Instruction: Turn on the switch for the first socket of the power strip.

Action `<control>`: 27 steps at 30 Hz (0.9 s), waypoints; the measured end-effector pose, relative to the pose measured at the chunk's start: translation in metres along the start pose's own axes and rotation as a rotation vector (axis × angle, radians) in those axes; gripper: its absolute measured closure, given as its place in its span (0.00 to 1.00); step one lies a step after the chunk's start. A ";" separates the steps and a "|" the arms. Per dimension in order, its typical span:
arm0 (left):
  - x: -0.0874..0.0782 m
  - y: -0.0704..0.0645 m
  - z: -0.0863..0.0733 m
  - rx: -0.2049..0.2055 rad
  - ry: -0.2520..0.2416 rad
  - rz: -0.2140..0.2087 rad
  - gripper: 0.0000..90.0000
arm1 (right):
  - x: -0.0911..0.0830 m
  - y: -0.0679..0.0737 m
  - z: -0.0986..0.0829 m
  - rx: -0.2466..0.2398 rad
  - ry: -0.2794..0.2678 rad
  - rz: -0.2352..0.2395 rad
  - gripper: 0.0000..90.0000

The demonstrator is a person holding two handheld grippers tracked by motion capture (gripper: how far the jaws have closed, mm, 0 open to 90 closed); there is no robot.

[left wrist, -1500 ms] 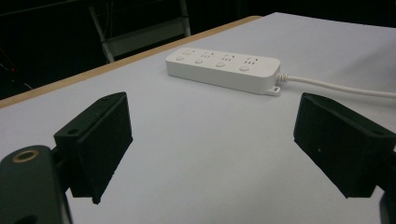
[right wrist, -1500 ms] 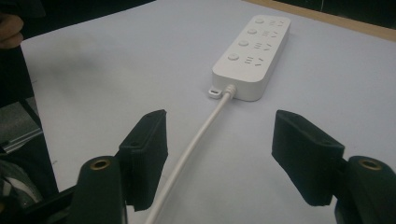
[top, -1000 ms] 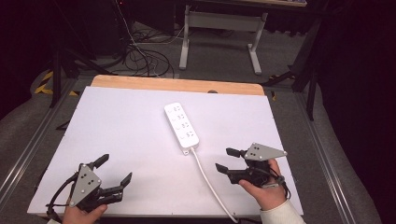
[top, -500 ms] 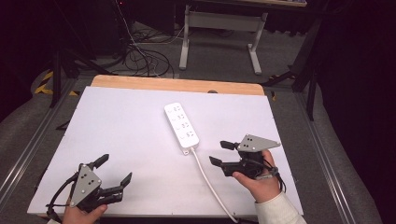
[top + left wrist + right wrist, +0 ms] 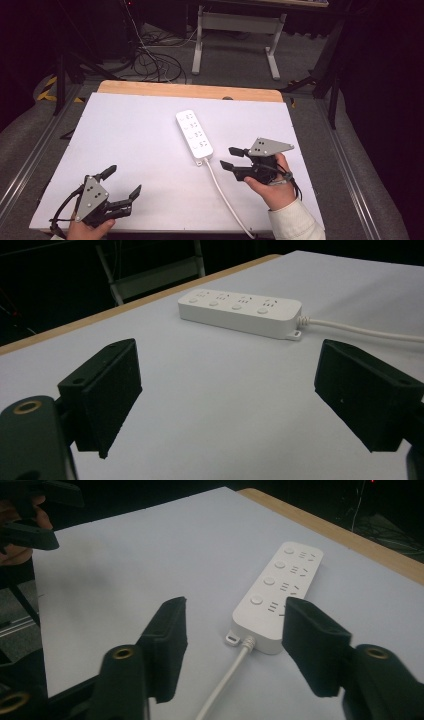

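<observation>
A white power strip [image 5: 194, 136] with several sockets and round buttons lies near the middle of the white table top [image 5: 125, 130]. Its white cable [image 5: 226, 197] runs off toward the near edge. My right gripper [image 5: 229, 157] stands open just right of the strip's cable end, jaws pointing left at it. In the right gripper view the power strip [image 5: 277, 595] lies just beyond the open jaws, and the cable [image 5: 225, 682] passes between them. My left gripper [image 5: 122, 181] rests open at the near left corner. The left gripper view shows the power strip [image 5: 240, 311] far ahead.
A wooden strip [image 5: 190, 91] edges the table's far side. Beyond it stand a desk frame [image 5: 235, 30] and loose cables [image 5: 150, 60] on the floor. Metal rails [image 5: 350, 170] run along both sides of the table.
My right gripper has moved left and slightly forward, closing in on the cable end of the power strip. The left gripper has stayed put.
</observation>
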State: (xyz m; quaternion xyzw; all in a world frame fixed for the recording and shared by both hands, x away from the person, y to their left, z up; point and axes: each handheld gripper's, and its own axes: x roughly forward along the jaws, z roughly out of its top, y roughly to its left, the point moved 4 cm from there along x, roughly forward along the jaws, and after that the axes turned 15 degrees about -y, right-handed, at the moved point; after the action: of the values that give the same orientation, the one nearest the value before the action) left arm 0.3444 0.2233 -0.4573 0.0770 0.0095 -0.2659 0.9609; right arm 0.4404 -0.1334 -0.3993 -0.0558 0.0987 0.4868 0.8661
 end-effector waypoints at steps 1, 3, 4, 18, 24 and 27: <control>0.000 0.000 0.000 0.001 0.000 0.000 0.14 | 0.001 0.001 0.001 0.005 -0.003 0.003 0.66; 0.000 0.000 0.000 0.001 0.000 0.002 0.14 | 0.003 0.002 0.004 0.011 -0.021 0.004 0.72; 0.000 0.000 0.000 0.002 0.000 0.002 0.14 | 0.003 0.002 0.004 0.011 -0.021 0.004 0.72; 0.000 0.000 0.000 0.005 0.002 0.001 0.14 | 0.036 0.000 0.016 0.051 -0.006 -0.016 0.92; 0.000 0.000 -0.001 0.004 0.001 0.000 0.14 | 0.051 -0.005 0.016 0.028 0.014 -0.016 1.00; 0.000 0.000 -0.001 0.004 0.002 0.001 0.14 | 0.058 -0.008 0.015 0.061 0.029 -0.008 1.00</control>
State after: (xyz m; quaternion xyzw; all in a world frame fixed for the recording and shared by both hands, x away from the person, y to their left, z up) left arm 0.3449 0.2236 -0.4580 0.0794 0.0101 -0.2654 0.9608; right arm 0.4778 -0.0864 -0.3980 -0.0366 0.1257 0.4794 0.8678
